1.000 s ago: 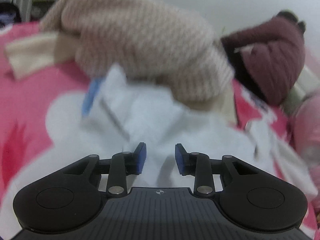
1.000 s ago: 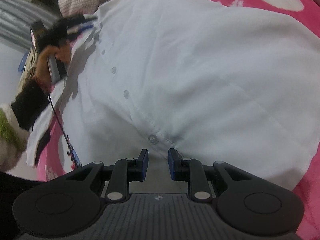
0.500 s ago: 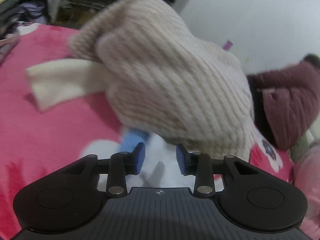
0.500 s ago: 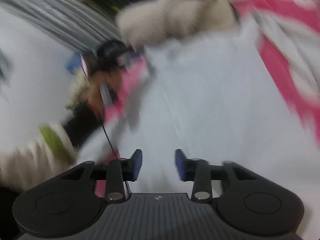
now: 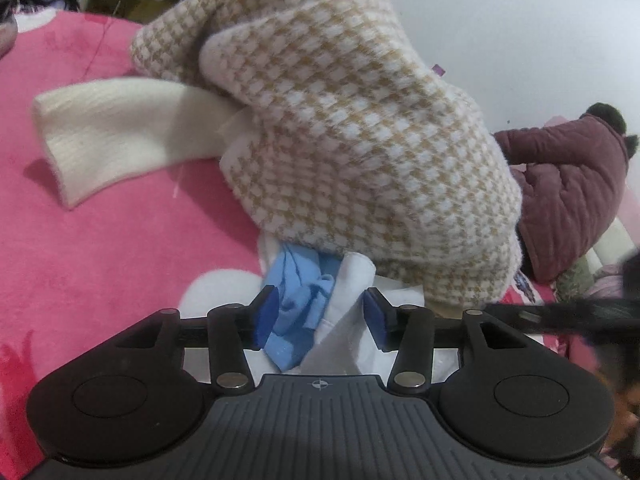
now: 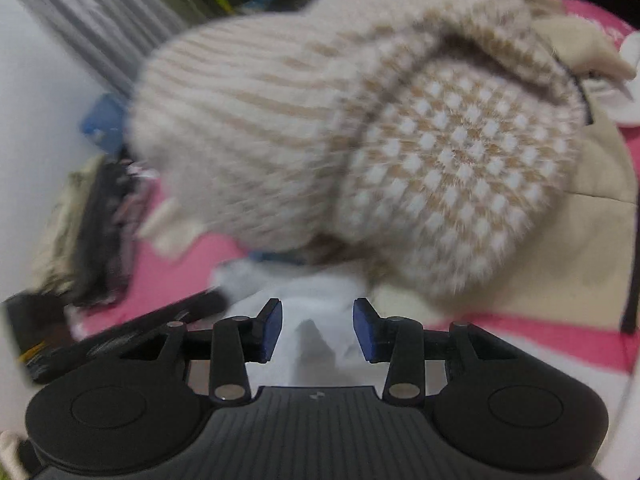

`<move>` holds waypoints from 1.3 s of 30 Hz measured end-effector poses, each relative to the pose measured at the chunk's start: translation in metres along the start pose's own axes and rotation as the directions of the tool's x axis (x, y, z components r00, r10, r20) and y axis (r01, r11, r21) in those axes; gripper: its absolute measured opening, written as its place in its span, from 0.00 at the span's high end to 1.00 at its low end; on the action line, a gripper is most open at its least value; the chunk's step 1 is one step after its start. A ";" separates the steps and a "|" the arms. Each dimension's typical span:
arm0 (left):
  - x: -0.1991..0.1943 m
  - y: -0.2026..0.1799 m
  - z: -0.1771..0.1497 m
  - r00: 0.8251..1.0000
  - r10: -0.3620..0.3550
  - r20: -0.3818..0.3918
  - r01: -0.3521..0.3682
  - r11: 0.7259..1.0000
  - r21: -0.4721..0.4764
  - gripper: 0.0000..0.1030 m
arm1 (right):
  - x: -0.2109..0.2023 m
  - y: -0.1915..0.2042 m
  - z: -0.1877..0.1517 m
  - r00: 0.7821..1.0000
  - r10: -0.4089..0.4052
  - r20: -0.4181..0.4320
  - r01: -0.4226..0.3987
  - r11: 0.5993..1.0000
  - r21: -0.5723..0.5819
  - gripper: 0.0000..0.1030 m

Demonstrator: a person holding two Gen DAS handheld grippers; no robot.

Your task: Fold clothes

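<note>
Clothes lie heaped on a pink blanket [image 5: 100,248] with white patches. The biggest is a tan-and-white checked sweater [image 5: 344,128], bunched into a mound at the middle of the left view, blurred and close in the right view [image 6: 460,160]. A cream ribbed sleeve [image 5: 112,136] sticks out from under it to the left, flat on the blanket. Right of the mound, well apart, sits a maroon padded jacket [image 5: 572,192]. Under the sweater's near edge a white shirt [image 5: 356,280] pokes out, and a crumpled blue cloth [image 5: 300,296] lies against it. The left tool [image 5: 319,314] has just been opening; its jaws stand partly open with the blue cloth and a fold of white shirt between them, the pads not pressing on either. The right tool [image 6: 317,330] stands partly open too, over white fabric [image 6: 316,304], with nothing gripped. Its dark body crosses the right edge of the left view.
</note>
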State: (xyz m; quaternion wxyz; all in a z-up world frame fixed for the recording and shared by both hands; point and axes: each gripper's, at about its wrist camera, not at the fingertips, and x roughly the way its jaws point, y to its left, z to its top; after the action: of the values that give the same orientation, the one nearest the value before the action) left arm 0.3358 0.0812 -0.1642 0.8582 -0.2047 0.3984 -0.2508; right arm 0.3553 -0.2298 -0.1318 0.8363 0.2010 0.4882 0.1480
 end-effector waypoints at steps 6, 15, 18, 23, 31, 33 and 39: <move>0.012 0.006 0.002 0.999 -0.041 -0.005 0.041 0.999 0.002 0.57 | 0.043 -0.015 0.012 0.997 -0.017 -0.080 0.022 0.998 0.062 0.62; -0.012 0.007 -0.004 0.992 -0.096 0.082 0.099 0.995 -0.029 0.97 | 0.003 0.031 -0.015 0.993 0.096 0.061 -0.073 0.947 -0.312 0.96; -0.033 0.004 -0.010 0.980 -0.105 0.168 0.108 0.994 -0.011 0.98 | -0.010 0.051 -0.025 0.979 0.142 0.149 -0.059 0.886 -0.460 0.96; -0.039 0.001 -0.017 0.970 -0.062 0.234 0.059 0.998 0.020 0.99 | -0.001 0.080 -0.033 0.949 0.143 0.279 0.078 0.755 -0.651 0.97; -0.013 0.011 -0.022 0.977 0.042 0.211 -0.046 0.999 0.015 0.99 | 0.068 0.095 -0.035 0.952 -0.015 0.305 0.241 0.654 -0.718 0.98; -0.007 0.014 -0.022 0.980 0.044 0.193 -0.044 0.999 -0.003 0.98 | 0.067 0.096 -0.034 0.954 -0.018 0.298 0.232 0.672 -0.703 0.96; -0.014 0.017 -0.020 0.979 0.056 0.195 -0.053 0.998 -0.020 0.78 | 0.037 0.090 -0.028 0.962 0.034 0.273 0.158 0.743 -0.650 0.67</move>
State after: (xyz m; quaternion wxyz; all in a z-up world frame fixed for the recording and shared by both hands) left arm 0.3173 0.0997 -0.1775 0.8982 -0.2237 0.3193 -0.2029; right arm 0.3439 -0.1286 -0.1291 0.9150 -0.1091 0.2926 0.2556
